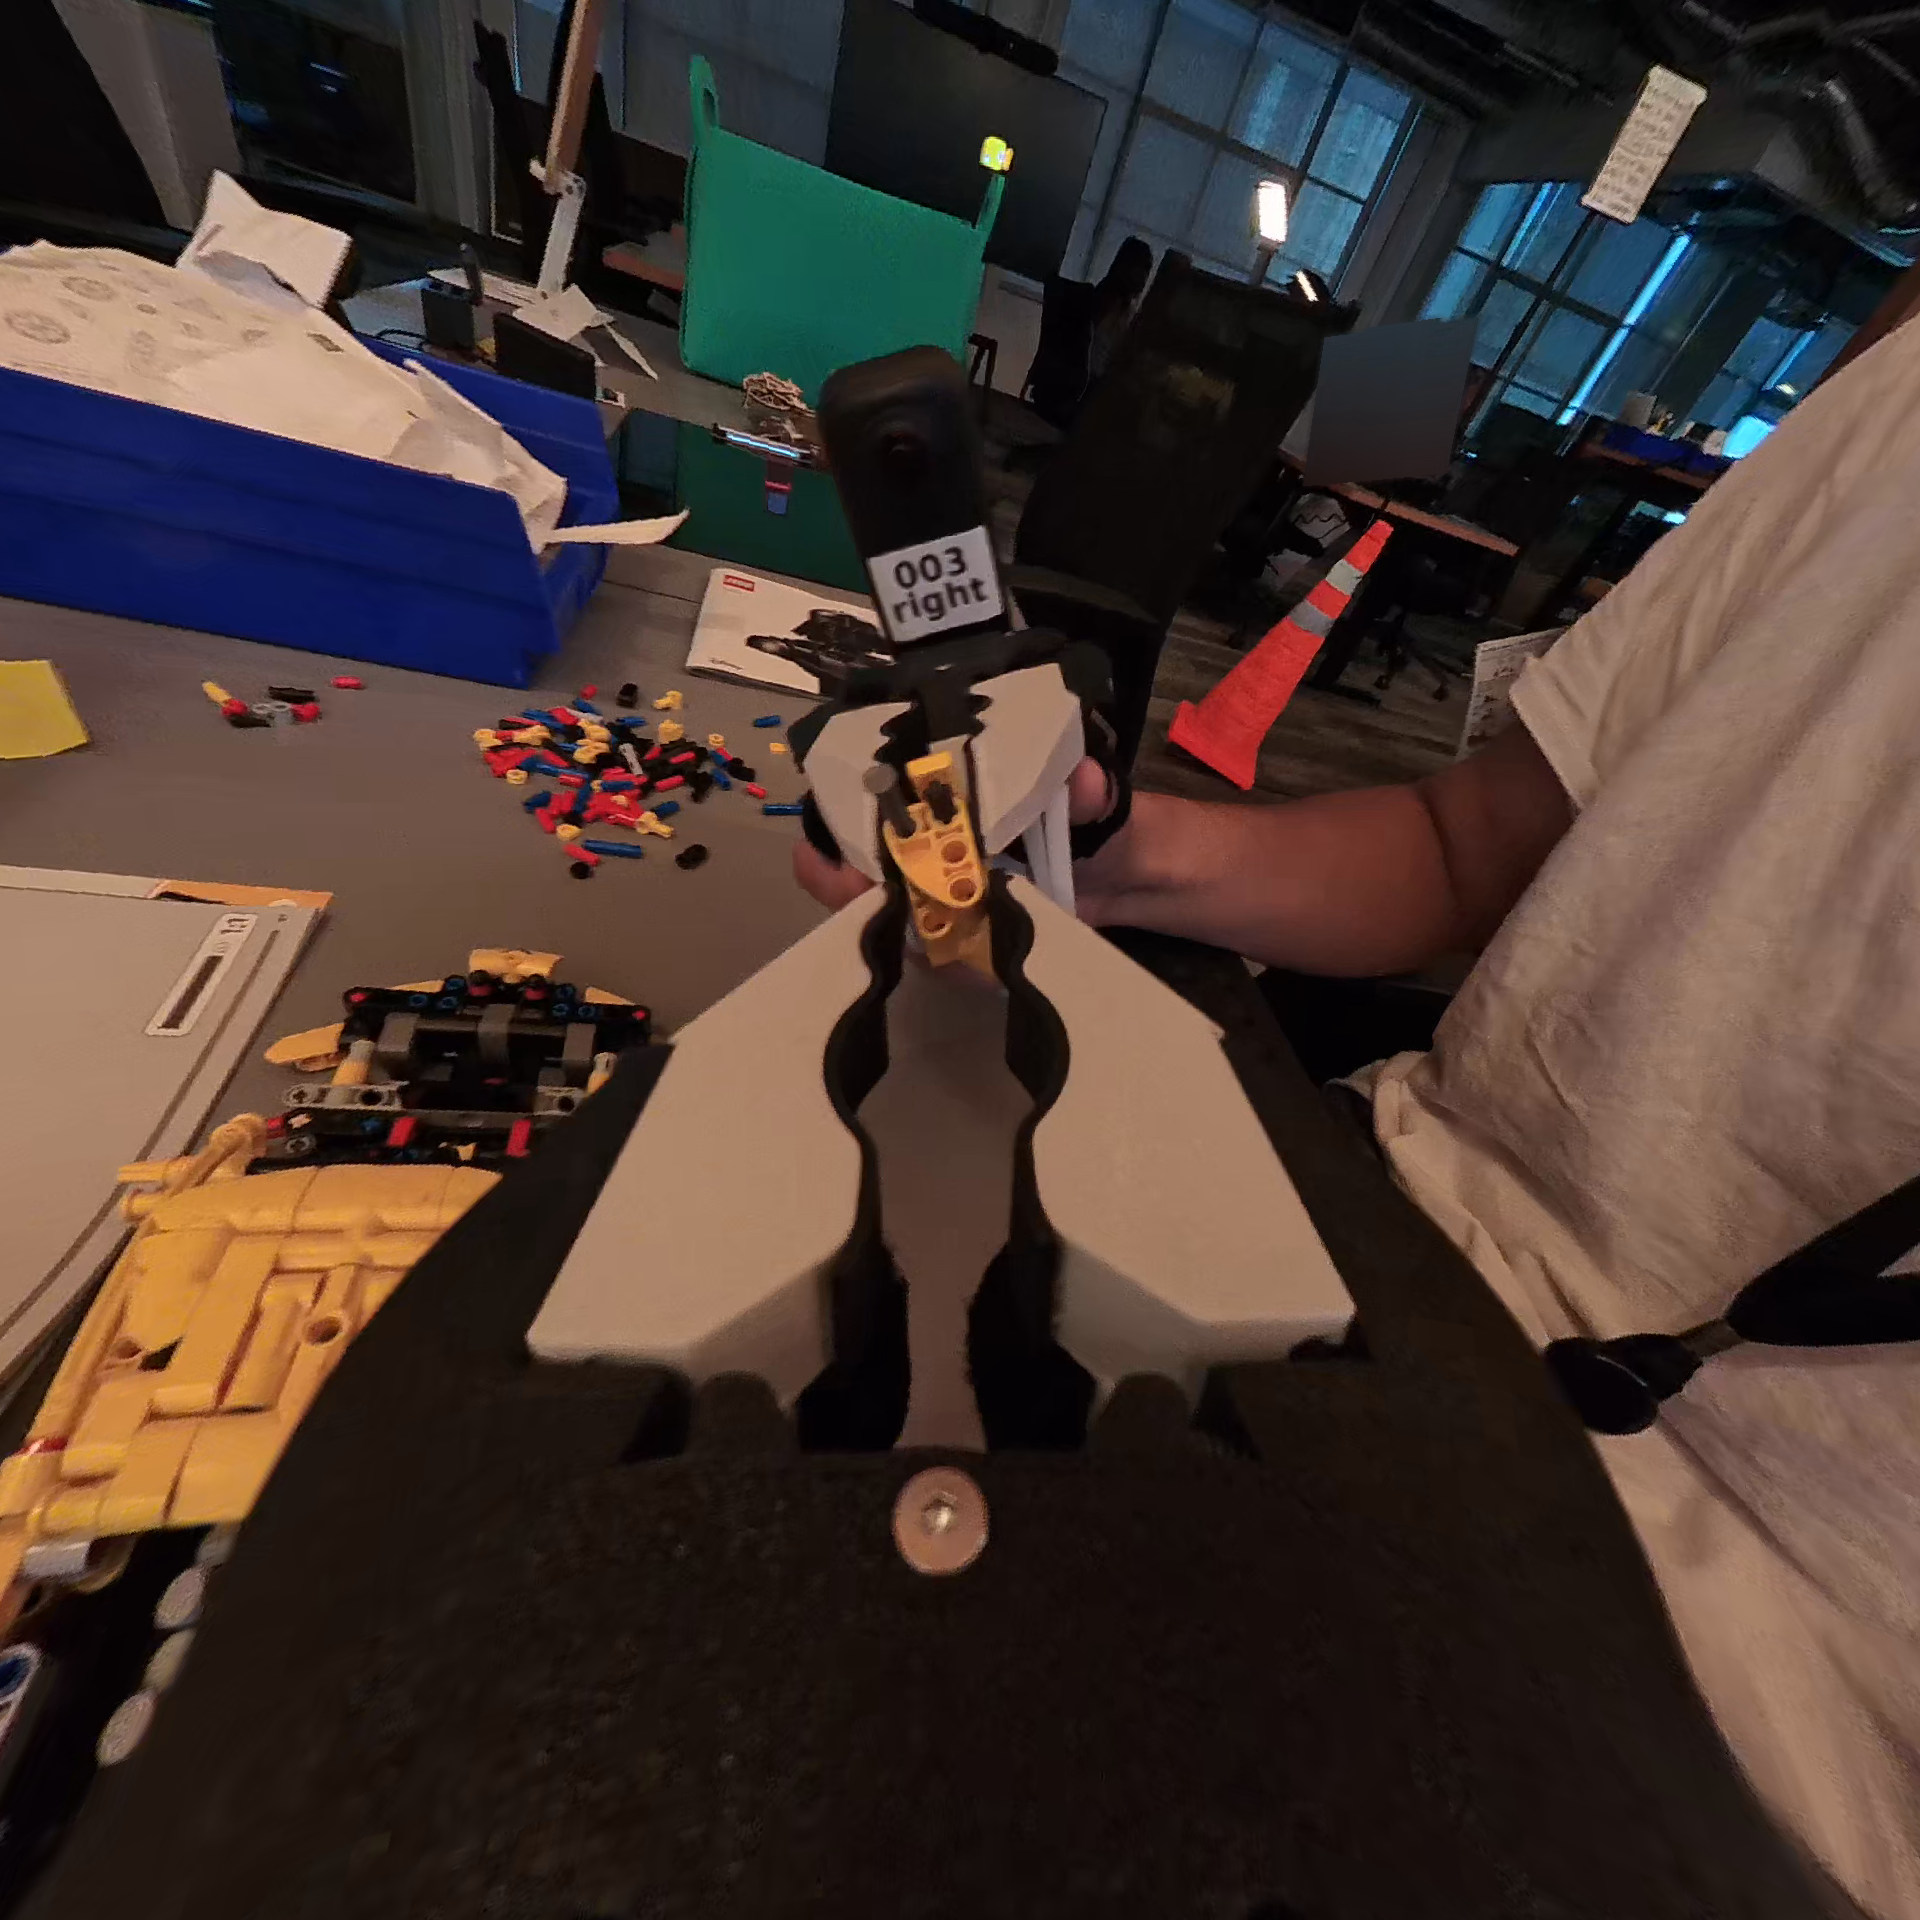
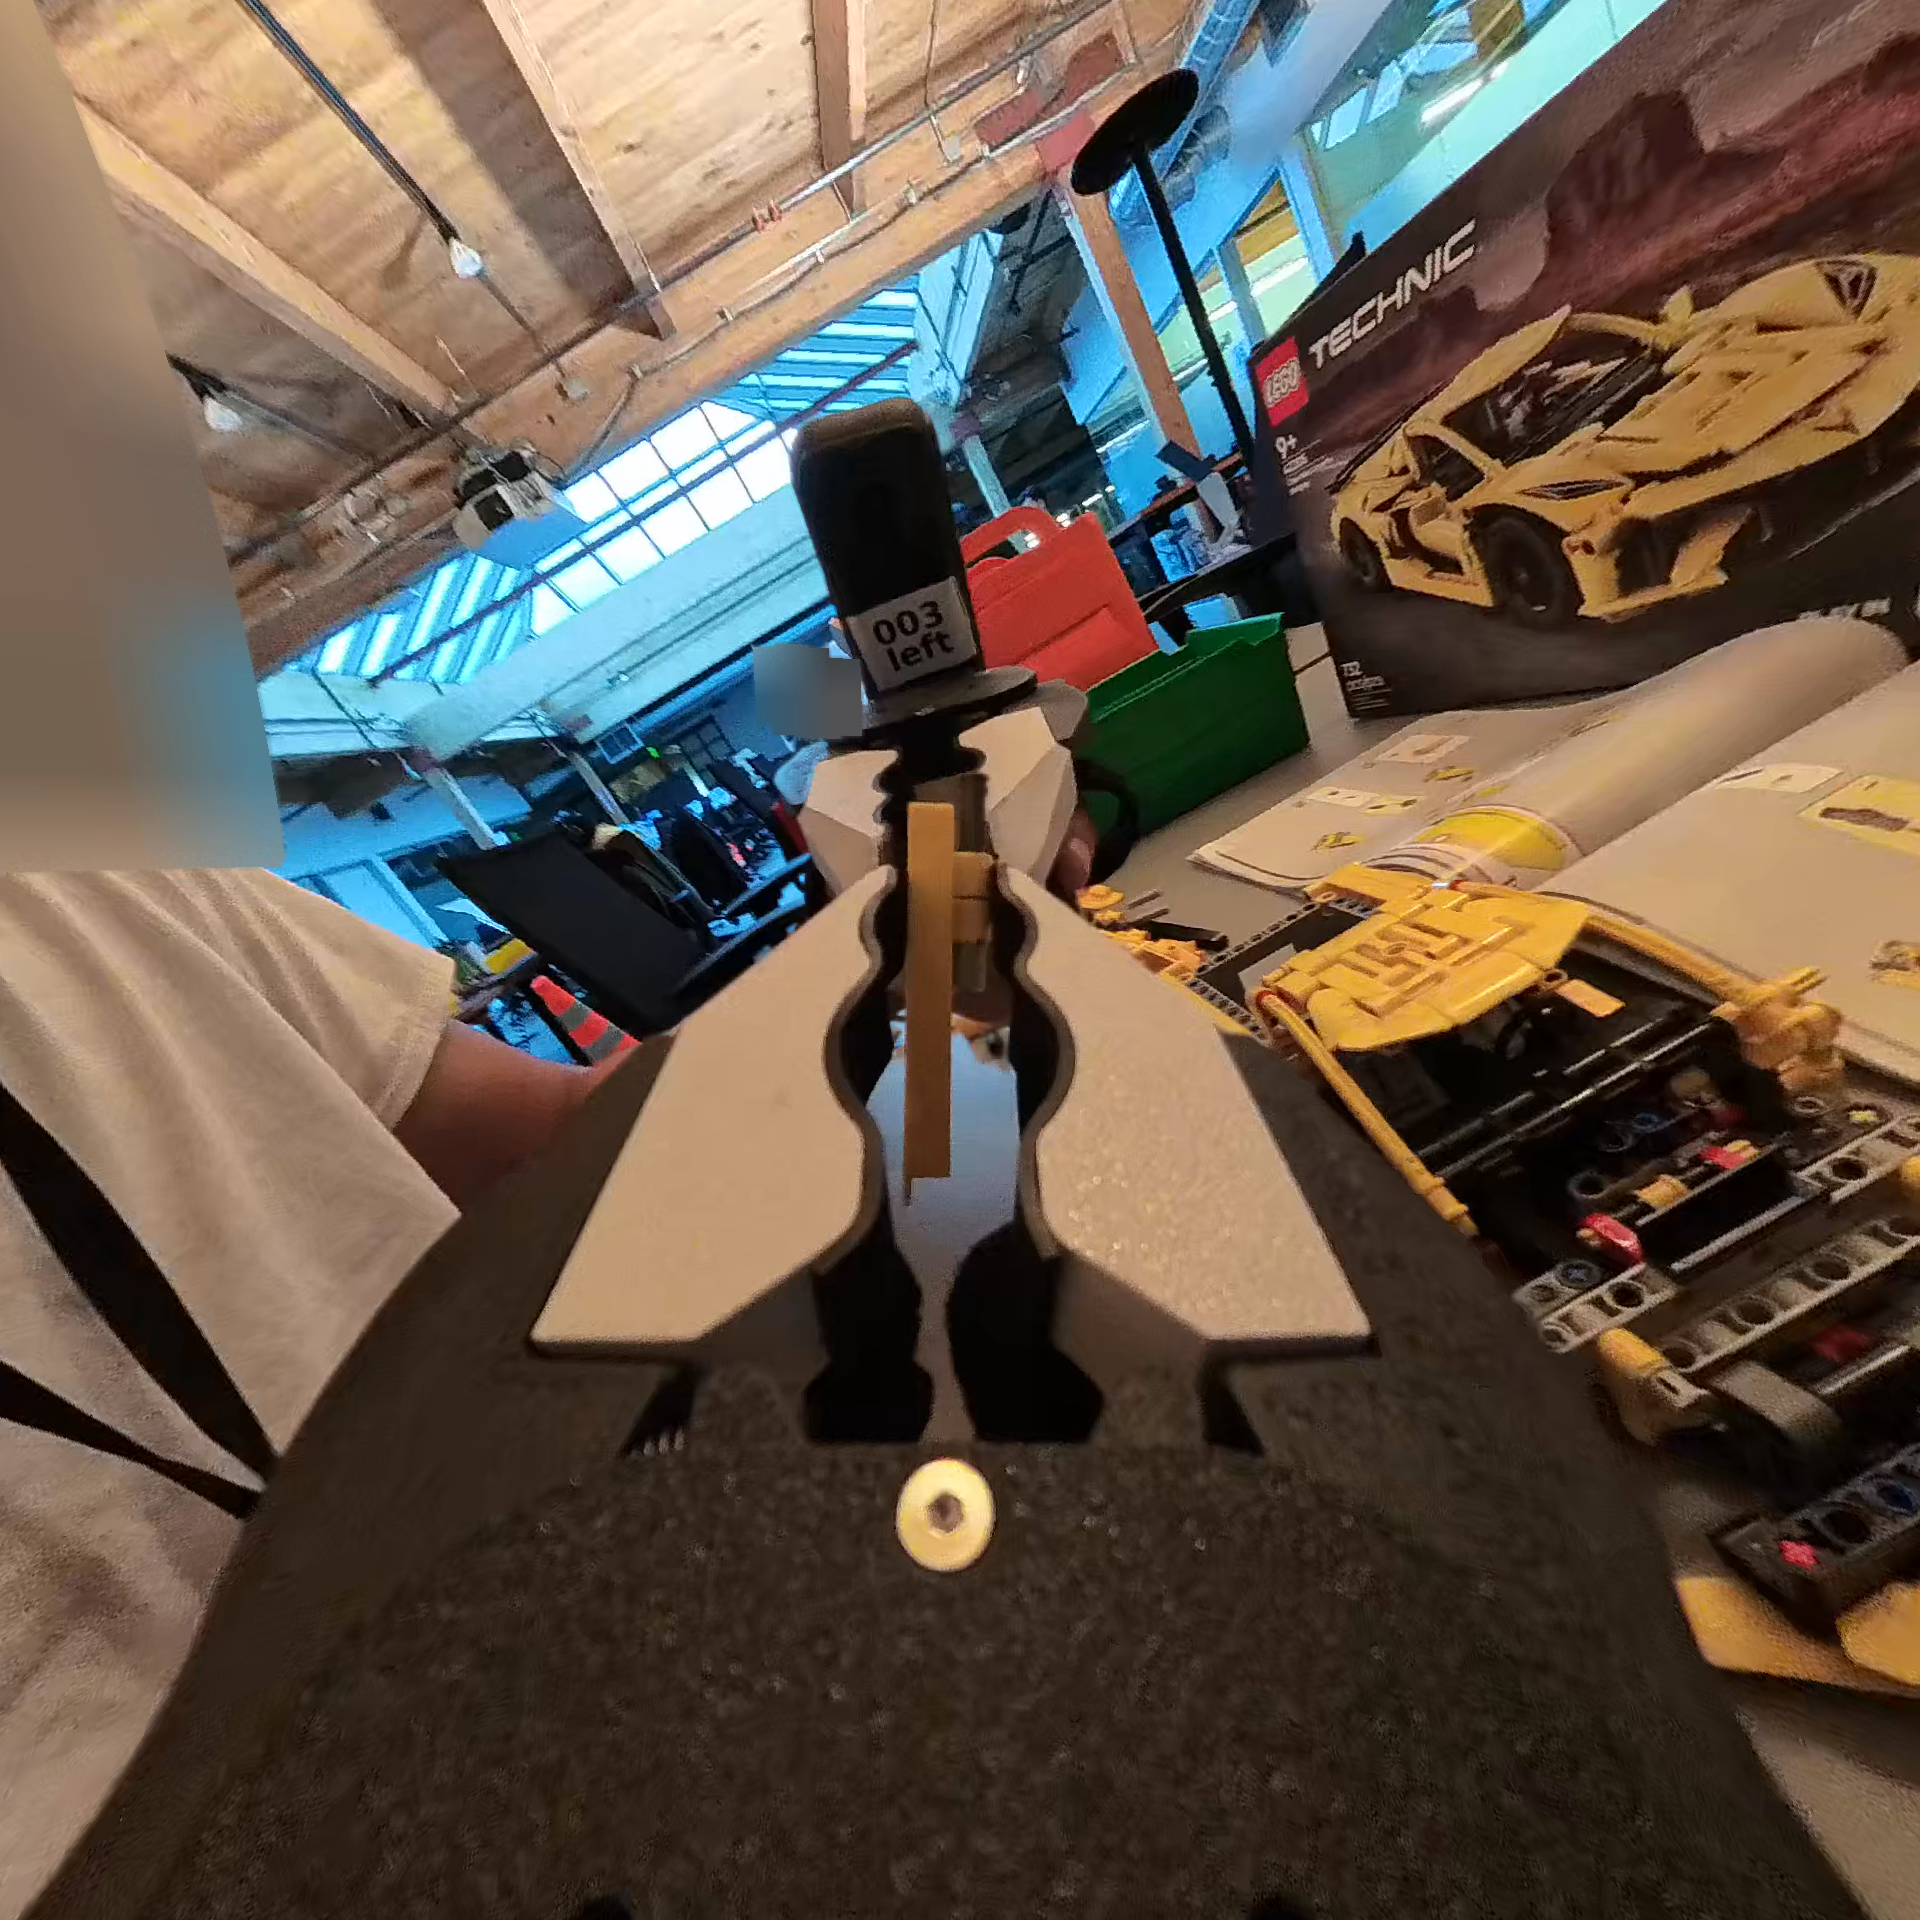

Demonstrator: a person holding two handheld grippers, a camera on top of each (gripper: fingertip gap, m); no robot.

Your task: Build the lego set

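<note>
A yellow lego beam piece with a grey axle and pins is held in the air between my two grippers, which face each other tip to tip. My left gripper is closed on its near end. My right gripper is closed on its far end. In the right wrist view the piece shows edge-on between my right gripper, with my left gripper beyond. The partly built yellow car lies on the table at lower left and also shows in the right wrist view.
A pile of small loose lego parts lies mid-table. A blue bin with paper stands at the back left. The open instruction book, the set's box and a green bin stand beyond the car. The person's arm reaches in from the right. Left and right tips are no more than a few centimetres apart.
</note>
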